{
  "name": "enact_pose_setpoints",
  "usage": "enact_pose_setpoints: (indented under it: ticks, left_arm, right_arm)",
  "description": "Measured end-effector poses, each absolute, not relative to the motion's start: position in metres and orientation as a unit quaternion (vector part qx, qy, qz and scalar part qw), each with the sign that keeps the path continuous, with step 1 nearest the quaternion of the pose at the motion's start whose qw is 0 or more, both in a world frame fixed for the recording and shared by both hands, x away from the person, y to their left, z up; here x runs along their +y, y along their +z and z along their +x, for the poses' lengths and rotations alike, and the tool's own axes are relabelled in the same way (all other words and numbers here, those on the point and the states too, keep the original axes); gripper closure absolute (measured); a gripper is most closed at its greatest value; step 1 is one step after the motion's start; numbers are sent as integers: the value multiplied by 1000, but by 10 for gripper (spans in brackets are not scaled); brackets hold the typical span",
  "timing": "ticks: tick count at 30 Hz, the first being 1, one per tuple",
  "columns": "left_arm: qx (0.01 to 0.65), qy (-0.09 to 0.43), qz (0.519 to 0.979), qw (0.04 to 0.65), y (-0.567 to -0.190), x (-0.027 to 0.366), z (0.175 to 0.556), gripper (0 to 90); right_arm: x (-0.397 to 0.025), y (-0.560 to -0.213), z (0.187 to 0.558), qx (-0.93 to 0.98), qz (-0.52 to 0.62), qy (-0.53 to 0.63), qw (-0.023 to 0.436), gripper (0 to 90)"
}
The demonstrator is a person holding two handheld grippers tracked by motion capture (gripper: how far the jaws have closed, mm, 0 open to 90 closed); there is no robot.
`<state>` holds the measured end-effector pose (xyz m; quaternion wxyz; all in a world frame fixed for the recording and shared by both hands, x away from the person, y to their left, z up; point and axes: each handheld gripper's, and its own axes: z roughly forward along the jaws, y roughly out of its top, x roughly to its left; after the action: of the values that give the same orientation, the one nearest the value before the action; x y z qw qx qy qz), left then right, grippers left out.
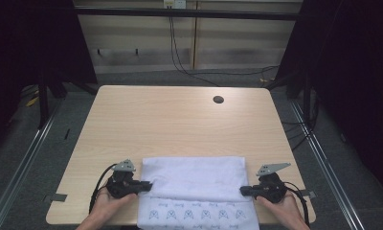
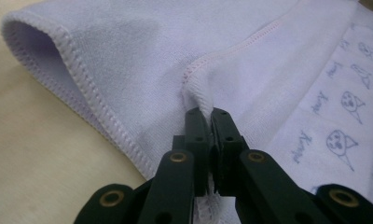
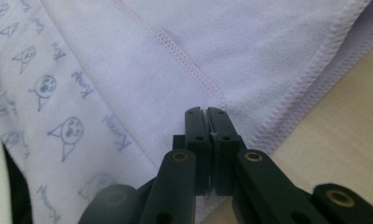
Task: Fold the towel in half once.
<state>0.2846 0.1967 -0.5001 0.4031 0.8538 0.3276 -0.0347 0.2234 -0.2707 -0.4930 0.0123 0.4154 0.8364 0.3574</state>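
A white towel [image 1: 194, 179] with a band of small printed faces lies folded at the table's near edge, its printed end hanging over the front. My left gripper [image 1: 148, 185] is shut on the towel's left edge; in the left gripper view the hem [image 2: 199, 95] is pinched between the jaws of that gripper [image 2: 206, 114]. My right gripper [image 1: 243, 190] is shut on the towel's right edge, and the right gripper view shows its jaws closed on the cloth [image 3: 166, 74] at the gripper tip [image 3: 206, 112]. Both hands rest low near the table's front.
The light wooden table [image 1: 180, 120] has a dark round cable hole [image 1: 218, 99] at the far right. Black cables [image 1: 180, 57] run on the floor behind the table. Metal rails [image 1: 323, 158] flank both sides.
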Motion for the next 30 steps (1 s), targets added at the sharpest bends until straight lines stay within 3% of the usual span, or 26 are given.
enact_pose_setpoints:
  ticks: [4, 14, 30]
  left_arm:
    - [334, 2, 855, 396, -499, 190, 306, 872]
    - [363, 25, 843, 397, -502, 184, 368, 873]
    - [412, 68, 813, 407, -507, 183, 436, 874]
  right_arm:
    - [-269, -494, 239, 833, 422, 357, 22, 886]
    - [-267, -495, 280, 822, 442, 357, 36, 887]
    - [-268, -503, 386, 787, 488, 368, 81, 888]
